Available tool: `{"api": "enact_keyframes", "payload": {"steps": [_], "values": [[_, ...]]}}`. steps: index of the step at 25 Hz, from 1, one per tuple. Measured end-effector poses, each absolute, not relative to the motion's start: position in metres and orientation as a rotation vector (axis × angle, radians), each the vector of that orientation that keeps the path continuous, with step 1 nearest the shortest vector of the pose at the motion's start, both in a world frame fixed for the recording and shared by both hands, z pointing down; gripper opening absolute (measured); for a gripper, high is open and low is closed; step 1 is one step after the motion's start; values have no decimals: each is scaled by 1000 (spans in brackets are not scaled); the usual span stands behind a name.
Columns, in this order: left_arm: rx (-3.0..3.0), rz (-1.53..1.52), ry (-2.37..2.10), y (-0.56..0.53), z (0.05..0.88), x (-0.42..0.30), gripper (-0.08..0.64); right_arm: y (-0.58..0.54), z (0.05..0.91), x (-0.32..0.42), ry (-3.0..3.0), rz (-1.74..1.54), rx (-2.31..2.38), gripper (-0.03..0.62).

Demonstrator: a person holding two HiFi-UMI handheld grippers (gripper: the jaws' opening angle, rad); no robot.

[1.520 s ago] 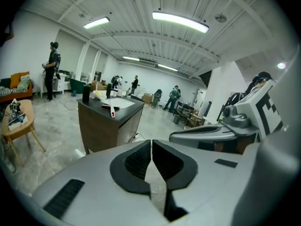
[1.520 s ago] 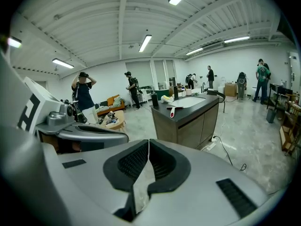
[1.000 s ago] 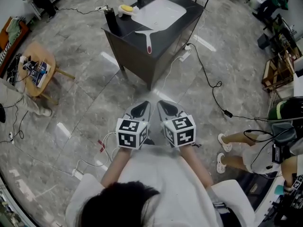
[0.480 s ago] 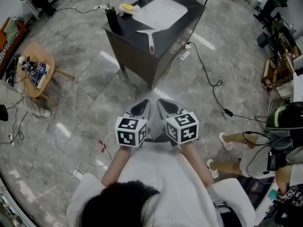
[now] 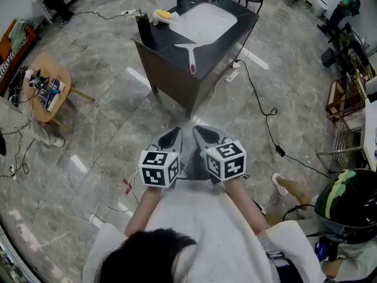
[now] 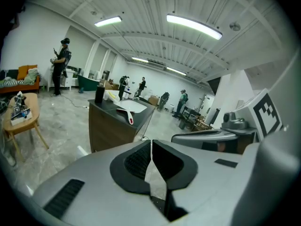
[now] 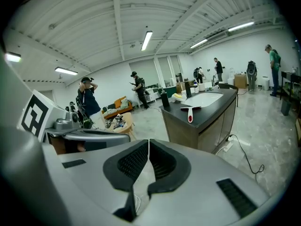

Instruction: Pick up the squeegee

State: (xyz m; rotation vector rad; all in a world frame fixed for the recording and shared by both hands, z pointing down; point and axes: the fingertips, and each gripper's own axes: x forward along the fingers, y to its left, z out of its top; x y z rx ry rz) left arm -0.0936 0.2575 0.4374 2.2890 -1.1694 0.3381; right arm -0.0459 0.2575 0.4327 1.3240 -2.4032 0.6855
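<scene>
1. Head view: the squeegee (image 5: 189,55) lies on the table (image 5: 165,41) by its near edge, with the red handle tip pointing at the person. The left gripper (image 5: 174,134) and right gripper (image 5: 200,132) hang side by side over the floor, well apart from the table.
2. Left gripper view: the jaws are pressed together with nothing between them.
3. Right gripper view: the jaws are pressed together and empty, and the squeegee is on the table ahead.

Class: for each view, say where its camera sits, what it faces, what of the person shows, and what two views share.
Head view: on the head, looking down at desk; arms, left gripper, right gripper show.
Left gripper view: rides that gripper, faces desk; shut jaws.
Right gripper view: likewise, own shut jaws.
Shared: squeegee, desk.
</scene>
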Motion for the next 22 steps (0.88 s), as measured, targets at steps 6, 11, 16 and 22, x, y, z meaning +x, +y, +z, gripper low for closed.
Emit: {"api": "enact_keyframes", "payload": {"steps": [6, 11, 16, 22], "values": [[2230, 174, -1199, 233, 423, -94, 32, 225, 429, -36, -2395, 654, 1352, 29], [2200, 180, -1272, 218, 427, -95, 32, 196, 430, -31, -2430, 677, 1312, 29], [2138, 169, -1300, 184, 439, -94, 34, 158, 440, -26, -2436, 666, 1267, 29], [2153, 210, -1321, 135, 435, -71, 34, 109, 447, -8, -2432, 733, 1242, 29]]}}
